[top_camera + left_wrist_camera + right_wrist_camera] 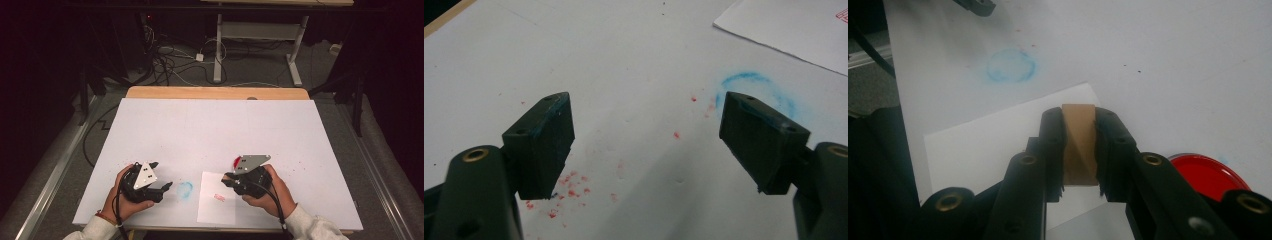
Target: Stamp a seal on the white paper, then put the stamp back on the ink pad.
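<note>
Right claw (1079, 150) is clamped on a brown stamp (1079, 145) right above the paper (993, 145); left claw (646, 145) sits wide open, empty, off to the side.

The worktop (215, 130) is white with red specks and a blue smudged ring (185, 190). The paper sheet (215, 207) bears a red stamp mark (219, 197). A tan wooden block (1079, 145) sits between black jaws, beside a red lid (1205, 175).
</note>
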The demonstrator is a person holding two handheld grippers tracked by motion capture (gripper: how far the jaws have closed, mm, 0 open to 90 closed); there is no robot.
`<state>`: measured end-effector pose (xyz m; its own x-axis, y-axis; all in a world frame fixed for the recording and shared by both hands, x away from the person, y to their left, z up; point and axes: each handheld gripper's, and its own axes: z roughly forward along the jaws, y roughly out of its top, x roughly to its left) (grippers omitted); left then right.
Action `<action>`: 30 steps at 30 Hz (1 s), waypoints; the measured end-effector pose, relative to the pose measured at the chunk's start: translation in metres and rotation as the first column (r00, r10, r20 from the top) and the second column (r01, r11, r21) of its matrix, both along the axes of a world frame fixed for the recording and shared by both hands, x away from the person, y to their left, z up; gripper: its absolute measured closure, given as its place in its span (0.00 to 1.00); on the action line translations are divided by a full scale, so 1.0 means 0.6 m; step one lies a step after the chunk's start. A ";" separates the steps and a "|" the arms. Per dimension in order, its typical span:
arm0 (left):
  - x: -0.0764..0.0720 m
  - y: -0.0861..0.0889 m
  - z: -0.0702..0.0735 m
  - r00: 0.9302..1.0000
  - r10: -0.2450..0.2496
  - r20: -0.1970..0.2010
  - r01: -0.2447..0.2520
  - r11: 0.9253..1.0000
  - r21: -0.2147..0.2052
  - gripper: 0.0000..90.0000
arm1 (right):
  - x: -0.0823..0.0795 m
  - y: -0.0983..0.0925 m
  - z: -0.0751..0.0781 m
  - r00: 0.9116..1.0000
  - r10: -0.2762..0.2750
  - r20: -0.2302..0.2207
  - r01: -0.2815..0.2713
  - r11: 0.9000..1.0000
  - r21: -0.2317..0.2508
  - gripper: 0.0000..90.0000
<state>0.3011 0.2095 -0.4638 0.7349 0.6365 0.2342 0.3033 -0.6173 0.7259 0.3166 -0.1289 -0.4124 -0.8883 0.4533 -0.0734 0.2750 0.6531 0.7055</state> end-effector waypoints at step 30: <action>-0.008 -0.002 0.000 1.000 -0.002 0.001 0.002 1.000 0.017 0.23 | 0.064 -0.066 0.006 0.983 -0.181 0.020 0.181 0.983 0.007 0.84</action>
<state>0.2961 0.2085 -0.4639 0.7359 0.6310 0.2455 0.3016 -0.6301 0.7156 0.3552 -0.1683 -0.4090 -0.7899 0.6069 -0.0881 0.3736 0.5902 0.7156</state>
